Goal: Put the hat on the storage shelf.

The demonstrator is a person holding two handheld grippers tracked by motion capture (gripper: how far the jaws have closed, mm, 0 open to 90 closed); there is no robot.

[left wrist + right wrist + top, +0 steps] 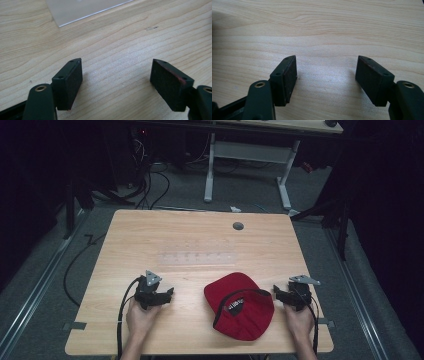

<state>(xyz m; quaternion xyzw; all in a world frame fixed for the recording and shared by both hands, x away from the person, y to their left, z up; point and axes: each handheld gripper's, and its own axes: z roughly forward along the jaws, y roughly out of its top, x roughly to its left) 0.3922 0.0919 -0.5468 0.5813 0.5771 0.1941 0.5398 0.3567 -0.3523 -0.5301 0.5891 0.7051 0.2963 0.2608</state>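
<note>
Table: light wood top, seen from above in the high view, person's forearms coming in at the near edge.
Cap: red baseball cap w/ dark trim, lying on the near-right part of the table, crown down-ish, dark opening and small label facing up. It sits between the two grippers, much closer to the right one.
Left gripper: held in the person's left hand, low over the wood, near-left of centre, well apart from the cap. Grey three-cornered plate on top, black cable trailing back toward the near edge.
Left jaws: spread wide in the left gripper view, nothing btwn the pads but bare wood grain.
Right gripper: in the right hand, just beside the cap's right edge; can't tell if it touches.
Right jaws: also spread wide in the right gripper view, only table surface in the gap.
Clear sheet: pale see-through rectangle flat on the table ahead of the left gripper; shows faintly mid-table in the high view.
Grommet: small grey round cap near the far edge.
</note>
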